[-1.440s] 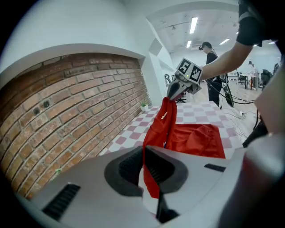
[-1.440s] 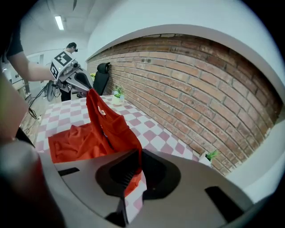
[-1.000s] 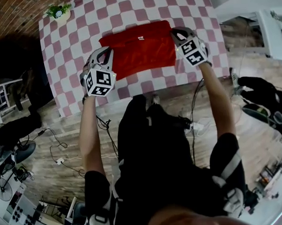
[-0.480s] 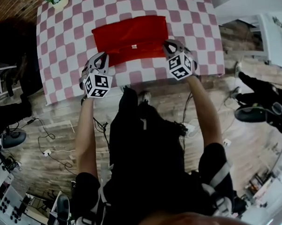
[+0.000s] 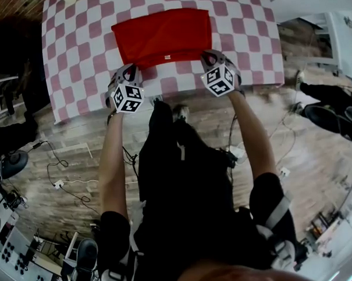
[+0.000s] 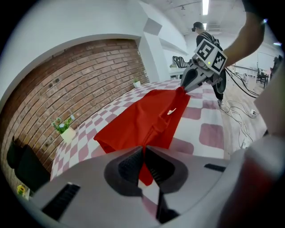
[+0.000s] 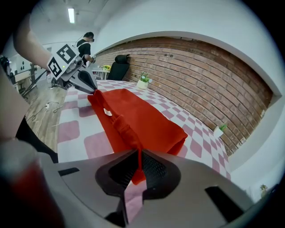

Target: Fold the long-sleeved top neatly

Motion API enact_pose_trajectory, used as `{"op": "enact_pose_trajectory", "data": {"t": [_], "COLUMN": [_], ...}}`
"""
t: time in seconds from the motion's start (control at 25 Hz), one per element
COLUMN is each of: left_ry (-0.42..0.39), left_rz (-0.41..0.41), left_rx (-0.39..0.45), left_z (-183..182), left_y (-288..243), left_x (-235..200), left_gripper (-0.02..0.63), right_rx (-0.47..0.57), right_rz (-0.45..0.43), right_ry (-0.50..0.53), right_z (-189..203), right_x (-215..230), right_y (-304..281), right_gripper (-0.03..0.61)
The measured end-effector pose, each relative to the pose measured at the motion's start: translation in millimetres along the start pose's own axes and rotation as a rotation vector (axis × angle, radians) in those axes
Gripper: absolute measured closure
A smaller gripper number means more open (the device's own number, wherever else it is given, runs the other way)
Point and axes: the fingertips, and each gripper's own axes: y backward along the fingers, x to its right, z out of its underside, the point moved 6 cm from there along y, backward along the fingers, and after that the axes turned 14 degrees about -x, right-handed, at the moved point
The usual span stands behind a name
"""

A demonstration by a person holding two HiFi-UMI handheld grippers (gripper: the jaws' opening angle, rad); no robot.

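The red long-sleeved top [image 5: 162, 34] lies folded into a rectangle on the pink-and-white checked table [image 5: 79, 48]. Its near edge, with a white label [image 6: 171, 111], is stretched between my two grippers. My left gripper [image 5: 130, 69] is shut on the near left corner of the top [image 6: 149, 116], and red cloth runs between the pads. My right gripper [image 5: 208, 56] is shut on the near right corner of the top [image 7: 138, 113]. Each gripper view shows the other gripper, the right gripper [image 6: 183, 87] and the left gripper [image 7: 91, 89], pinching the far end of that edge just above the table.
A small potted plant [image 6: 66, 129] stands near the brick wall, and two more plants [image 7: 143, 80] [image 7: 219, 130] sit along the table's far side. Cables [image 5: 67, 182] lie on the wooden floor by the table's front edge. A person [image 7: 85, 44] stands in the background.
Both grippers have come down and back toward the table's front edge, carrying the top's held edge with them. The top now lies flatter and more spread out.
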Motion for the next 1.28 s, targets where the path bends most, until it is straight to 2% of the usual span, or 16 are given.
{"op": "enact_pose_trajectory", "data": {"t": [0.28,0.48,0.76,0.84,1.04,1.2,1.28], "left_ry": [-0.002,0.040,0.111,0.133,0.159,0.204,0.222], "left_rz": [0.052,0.173,0.193,0.208,0.257,0.307,0.327], "left_rx": [-0.064,-0.139,-0.134,-0.134,-0.135,-0.100,-0.093], "left_z": [10.8,17.5,17.8,17.5,16.7,11.4,9.4], "left_y": [-14.6,-27.4,-29.3,-29.7,-25.1,-12.4,-2.3], "left_x": [6.8,12.9,16.8,16.1,20.9,26.2,27.7], "left_gripper": [0.593,0.592,0.592,0.587,0.521,0.445,0.428], "right_rx": [-0.027,-0.070,-0.096,-0.106,-0.114,-0.028,0.006], "right_rz": [-0.032,-0.078,-0.173,-0.199,-0.215,-0.180,-0.164], "right_ry": [0.008,0.012,-0.026,-0.027,-0.012,-0.021,-0.046], "right_z": [8.2,9.7,11.8,9.8,7.3,5.7,5.6], "right_x": [-8.4,-7.5,-11.4,-11.5,-15.5,-14.4,-13.6], "right_y": [-13.2,-16.4,-19.5,-19.5,-16.2,-0.4,10.5], "right_gripper": [0.549,0.548,0.544,0.515,0.458,0.430,0.428]}}
